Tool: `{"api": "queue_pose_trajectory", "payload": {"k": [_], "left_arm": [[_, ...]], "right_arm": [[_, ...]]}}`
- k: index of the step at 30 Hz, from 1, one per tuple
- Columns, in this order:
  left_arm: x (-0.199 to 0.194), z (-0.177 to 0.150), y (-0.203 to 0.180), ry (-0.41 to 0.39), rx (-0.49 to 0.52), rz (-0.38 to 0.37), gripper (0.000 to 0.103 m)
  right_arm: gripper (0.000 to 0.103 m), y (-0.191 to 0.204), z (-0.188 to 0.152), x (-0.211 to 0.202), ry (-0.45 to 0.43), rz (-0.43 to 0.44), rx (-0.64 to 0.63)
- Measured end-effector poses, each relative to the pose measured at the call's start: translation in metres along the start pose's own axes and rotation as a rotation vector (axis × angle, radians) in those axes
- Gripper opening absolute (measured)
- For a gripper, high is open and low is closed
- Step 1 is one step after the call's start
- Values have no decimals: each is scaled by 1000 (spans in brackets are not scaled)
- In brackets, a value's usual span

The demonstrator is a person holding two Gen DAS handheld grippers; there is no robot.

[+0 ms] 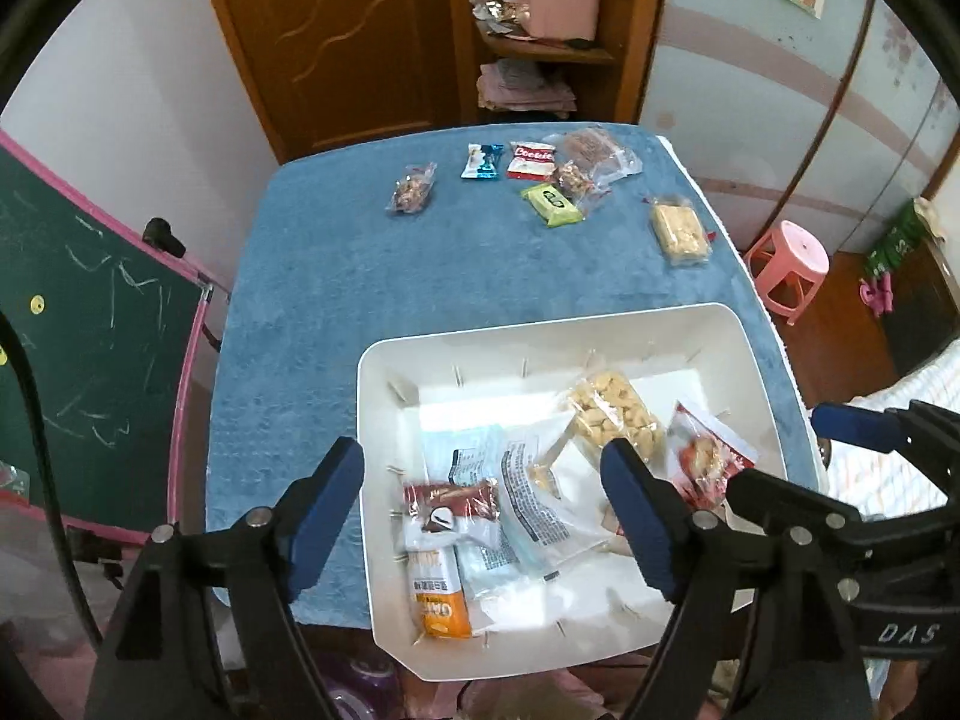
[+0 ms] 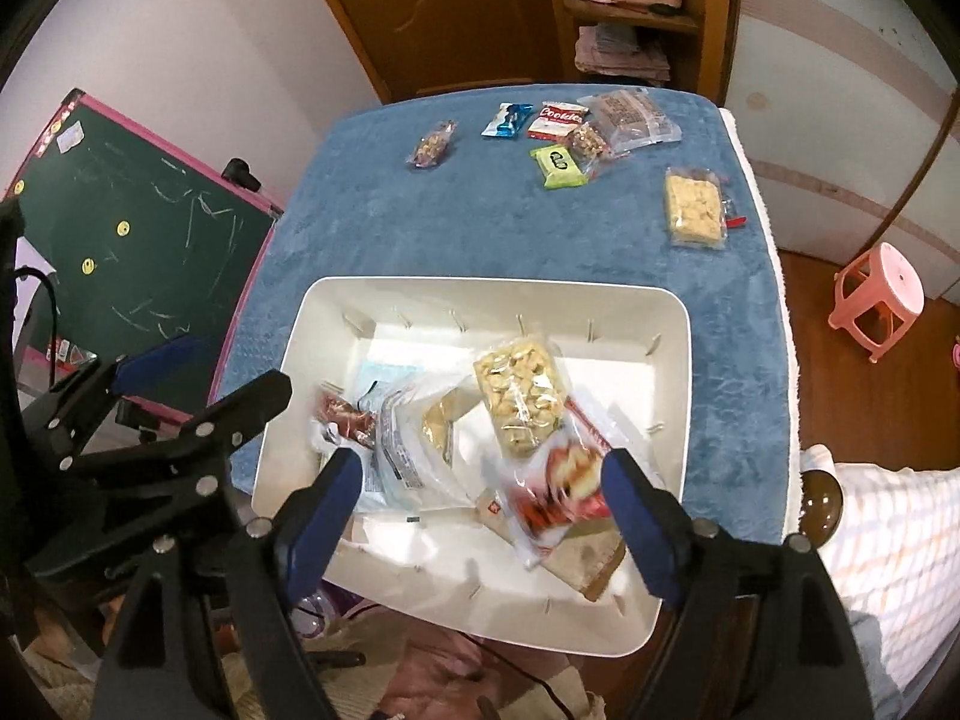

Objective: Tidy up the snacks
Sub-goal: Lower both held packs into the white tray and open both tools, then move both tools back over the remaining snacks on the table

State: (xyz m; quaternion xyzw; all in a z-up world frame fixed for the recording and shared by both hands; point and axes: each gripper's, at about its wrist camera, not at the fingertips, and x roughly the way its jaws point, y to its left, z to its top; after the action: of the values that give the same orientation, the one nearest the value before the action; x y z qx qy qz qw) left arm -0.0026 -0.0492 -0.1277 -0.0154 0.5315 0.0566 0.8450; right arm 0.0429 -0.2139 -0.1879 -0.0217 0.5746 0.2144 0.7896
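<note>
Snacks lie in bin beneath open right hand-held gripper.

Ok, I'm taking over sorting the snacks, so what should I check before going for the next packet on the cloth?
1. Left tongs open, nothing between: ok.
2. Right tongs open, not gripping; red packet lies below, blurred: ok.
3. White bin has room at the far end: ok.
4. Green packet separate from the clear bag beside it: cannot tell.
5. Yellow cracker pack lies alone, easy pick: ok.
</note>
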Motion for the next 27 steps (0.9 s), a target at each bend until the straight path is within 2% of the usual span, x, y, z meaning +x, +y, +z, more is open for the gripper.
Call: {"api": "queue_pose_trajectory", "payload": {"k": [17, 27], "left_arm": [[-8, 8, -10, 0, 36, -15, 80], [-24, 42, -28, -59, 119, -20, 80]], "right_arm": [[83, -6, 5, -18, -57, -2, 34], [83, -30, 20, -46, -156, -31, 103]]}}
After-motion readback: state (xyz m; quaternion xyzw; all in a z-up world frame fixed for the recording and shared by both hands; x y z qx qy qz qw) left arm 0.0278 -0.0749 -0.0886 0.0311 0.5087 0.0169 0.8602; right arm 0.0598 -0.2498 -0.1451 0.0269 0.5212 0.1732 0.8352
